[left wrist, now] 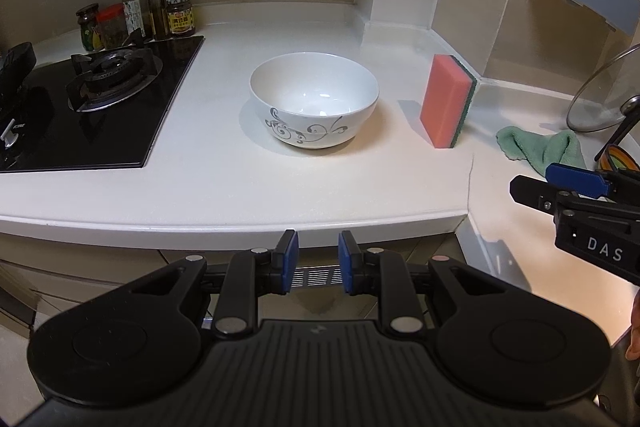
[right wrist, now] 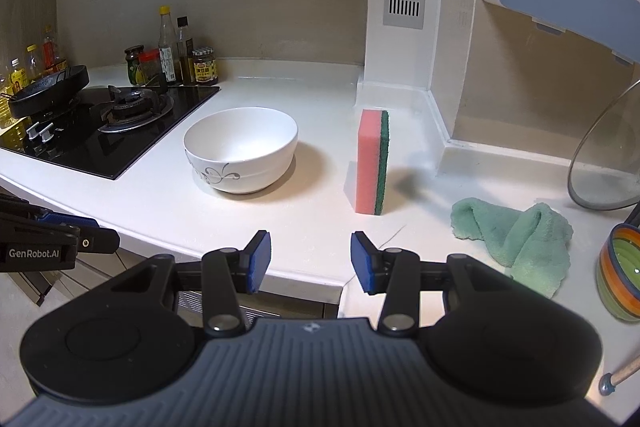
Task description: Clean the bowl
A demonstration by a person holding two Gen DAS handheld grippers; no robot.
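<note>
A white bowl (left wrist: 314, 99) (right wrist: 241, 149) with a grey swirl pattern stands upright on the white counter (left wrist: 224, 183) (right wrist: 160, 199). To its right a pink sponge (left wrist: 447, 101) (right wrist: 373, 161) with a green scouring side stands on its edge. My left gripper (left wrist: 318, 261) hovers off the counter's front edge, in line with the bowl, open with nothing between its blue pads. My right gripper (right wrist: 311, 261) is over the front edge below the sponge, open wider and empty. Each gripper shows at the side of the other's view.
A black gas hob (left wrist: 100, 99) (right wrist: 120, 123) with a pan fills the left; jars and bottles (left wrist: 136, 19) (right wrist: 172, 63) stand behind it. A green cloth (left wrist: 538, 147) (right wrist: 516, 239), a glass lid (right wrist: 608, 155) and a striped bowl (right wrist: 620, 275) lie at the right.
</note>
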